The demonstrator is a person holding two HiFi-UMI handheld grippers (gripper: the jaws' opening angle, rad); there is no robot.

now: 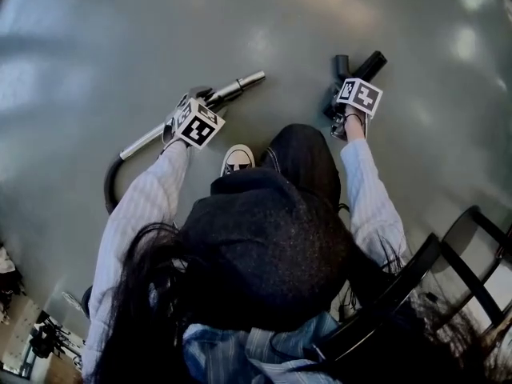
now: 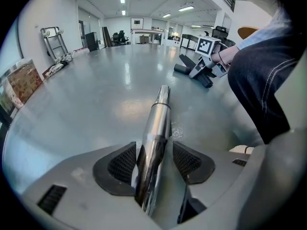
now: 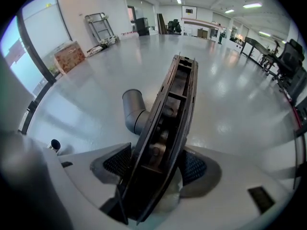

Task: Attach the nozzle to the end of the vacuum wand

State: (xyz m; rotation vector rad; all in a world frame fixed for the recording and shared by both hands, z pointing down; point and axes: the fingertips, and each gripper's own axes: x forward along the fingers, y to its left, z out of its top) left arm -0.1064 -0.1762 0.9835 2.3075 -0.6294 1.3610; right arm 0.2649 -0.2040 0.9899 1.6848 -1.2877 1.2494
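Left gripper [image 2: 154, 162] jaws are standing wide around the wand [image 2: 160, 114], judged stiff and slippery; mid-shaft hold advised. Right gripper [image 3: 156, 169] jaws are straddling the rigid nozzle [image 3: 175, 99], unclamped.

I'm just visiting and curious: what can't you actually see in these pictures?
Right gripper view: where the grey neck joins the nozzle, behind the nozzle's own body.
Left gripper view: the wand's rear part, hidden beneath the left gripper's body.
Head view: where the hose leads, behind the person's left sleeve.
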